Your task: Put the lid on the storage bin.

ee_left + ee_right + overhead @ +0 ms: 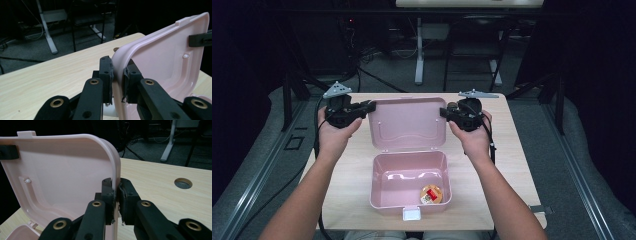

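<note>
Pink plastic lunch box (409, 187), rectangular, stood open at the near middle of the pale wooden surface (507, 150); its hinged pink lid (408, 122) stood raised behind the tray, long axis running left to right between the hands. Left claw (371, 106) was clamped on the lid's left edge, right claw (443, 113) on its right edge, each with one pad inside the rim and one outside. Contents: one small round orange-and-red item (431, 194) in the tray's near right corner. Lid would likely swing toward the person to close.
</note>
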Motion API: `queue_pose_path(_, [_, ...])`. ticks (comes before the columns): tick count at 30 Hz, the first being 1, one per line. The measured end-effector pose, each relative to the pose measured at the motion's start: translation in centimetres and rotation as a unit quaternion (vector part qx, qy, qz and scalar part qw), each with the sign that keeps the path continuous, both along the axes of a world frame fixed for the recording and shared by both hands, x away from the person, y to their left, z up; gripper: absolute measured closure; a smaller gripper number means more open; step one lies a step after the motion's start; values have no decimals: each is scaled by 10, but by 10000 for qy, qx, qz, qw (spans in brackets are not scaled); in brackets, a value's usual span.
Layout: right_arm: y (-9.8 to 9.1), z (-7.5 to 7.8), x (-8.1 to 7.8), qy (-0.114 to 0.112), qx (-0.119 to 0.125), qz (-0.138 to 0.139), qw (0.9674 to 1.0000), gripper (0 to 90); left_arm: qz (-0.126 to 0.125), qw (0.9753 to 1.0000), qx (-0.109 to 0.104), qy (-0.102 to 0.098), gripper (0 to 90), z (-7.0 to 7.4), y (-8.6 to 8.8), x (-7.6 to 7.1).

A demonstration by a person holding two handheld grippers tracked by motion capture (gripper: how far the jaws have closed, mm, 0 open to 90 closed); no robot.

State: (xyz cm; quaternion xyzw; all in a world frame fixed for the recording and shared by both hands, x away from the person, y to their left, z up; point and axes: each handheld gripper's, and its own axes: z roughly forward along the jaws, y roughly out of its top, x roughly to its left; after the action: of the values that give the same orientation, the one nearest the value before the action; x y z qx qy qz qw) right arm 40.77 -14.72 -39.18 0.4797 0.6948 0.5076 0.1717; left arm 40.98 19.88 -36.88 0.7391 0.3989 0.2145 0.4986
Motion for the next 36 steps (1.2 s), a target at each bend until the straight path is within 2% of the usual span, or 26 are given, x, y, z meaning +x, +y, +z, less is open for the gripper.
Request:
queue_pose_path(9, [-2, 0, 7, -22, 91, -38, 9999, 817, -5, 10000, 48, -42, 802, 1, -3, 14])
queue_pose_path(11, [-4, 0, 9, 50, 120, -29, 9999, 812, -19, 10000, 67, -45, 804, 1, -4, 17])
queue_pose_path(16, [-6, 0, 10, 74, 155, 24, 9998, 799, -46, 9999, 111, -81, 806, 0, -4, 17])
queue_pose_path(19, [-7, 1, 11, 114, 264, 77, 9996, 785, -44, 9998, 154, -134, 807, 0, -5, 16])
queue_pose_path(22, [-7, 0, 12, 154, 318, 173, 9992, 741, -62, 9994, 276, -180, 808, 1, -5, 15])
queue_pose_path(26, [-5, -2, 18, 220, 381, 346, 9984, 681, -36, 9993, 315, -215, 807, 0, -4, 15])
queue_pose_path(31, [-4, -4, 23, 326, 494, 429, 9973, 661, -31, 9992, 311, -252, 806, -3, -3, 14])
queue_pose_path(35, [-2, -5, 25, 359, 398, 491, 9974, 625, -57, 9991, 343, -250, 805, -4, -2, 14])
queue_pose_path(36, [0, -6, 27, 421, 311, 573, 9970, 613, -75, 9991, 332, -264, 805, -4, -3, 14])
